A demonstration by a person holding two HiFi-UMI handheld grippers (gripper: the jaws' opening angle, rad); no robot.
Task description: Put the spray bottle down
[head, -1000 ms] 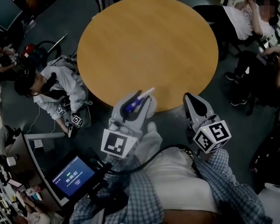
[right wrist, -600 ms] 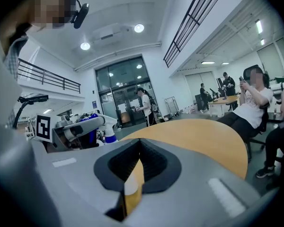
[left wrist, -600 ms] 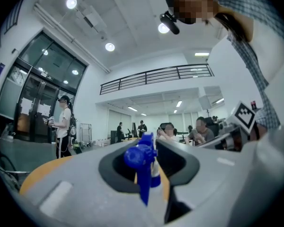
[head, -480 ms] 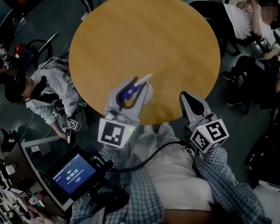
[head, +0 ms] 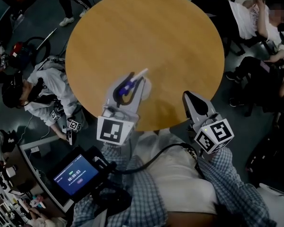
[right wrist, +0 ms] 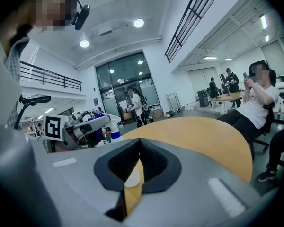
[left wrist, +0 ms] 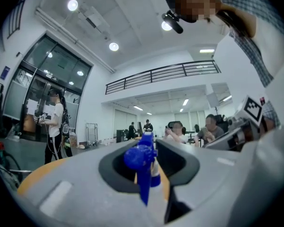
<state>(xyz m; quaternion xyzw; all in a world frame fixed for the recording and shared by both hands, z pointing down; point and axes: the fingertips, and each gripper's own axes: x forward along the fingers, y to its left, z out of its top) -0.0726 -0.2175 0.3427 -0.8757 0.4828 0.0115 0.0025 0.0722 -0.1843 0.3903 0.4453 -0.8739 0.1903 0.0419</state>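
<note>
A spray bottle (head: 128,85) with a blue trigger head and white nozzle sits in my left gripper (head: 134,83), which is shut on it. The gripper holds it level over the near edge of the round wooden table (head: 161,37). In the left gripper view the blue head (left wrist: 141,161) fills the gap between the grey jaws. My right gripper (head: 190,98) hovers at the table's near right edge, jaws together and empty. The right gripper view shows its fingertips (right wrist: 139,142) meeting, with the left gripper (right wrist: 84,125) and the bottle (right wrist: 114,134) off to the left.
A person in a white hoodie (head: 49,86) sits low at the table's left. Seated people (head: 248,18) are on chairs at the right. A tablet with a lit screen (head: 75,176) hangs at my lower left. A cable runs across my front.
Both grippers have moved forward, from off the table's near rim to over it. The left still holds the bottle the same way.
</note>
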